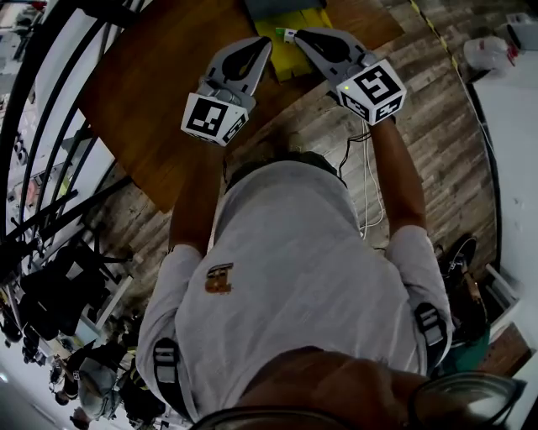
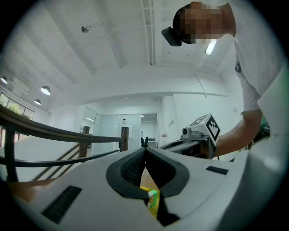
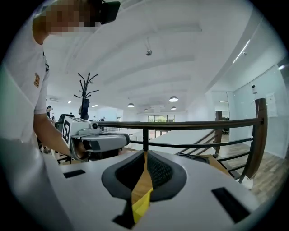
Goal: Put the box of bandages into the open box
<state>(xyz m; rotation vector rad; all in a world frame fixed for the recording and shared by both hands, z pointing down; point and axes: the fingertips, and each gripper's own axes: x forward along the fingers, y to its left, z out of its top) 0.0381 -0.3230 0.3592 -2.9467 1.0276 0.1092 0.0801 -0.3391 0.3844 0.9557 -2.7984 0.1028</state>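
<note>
A yellow box (image 1: 294, 52) lies on the brown table (image 1: 143, 92) at the top of the head view, with a dark part (image 1: 282, 7) behind it. A small white and green box (image 1: 288, 35) shows right at the tip of my right gripper (image 1: 298, 35); whether it is touched I cannot tell. My left gripper (image 1: 267, 40) points at the same spot from the left. In the left gripper view the jaws of that gripper (image 2: 144, 150) meet, and the green and white box (image 2: 153, 197) shows below them. My right gripper (image 3: 145, 152) has its jaws together with nothing between them; yellow (image 3: 140, 205) shows beneath.
The table's near edge runs diagonally above a plank floor (image 1: 437, 126). Dark railings (image 1: 34, 101) stand at the left. A white cable (image 1: 370, 189) hangs beside the person's right arm. A white surface (image 1: 513, 151) lies at the far right.
</note>
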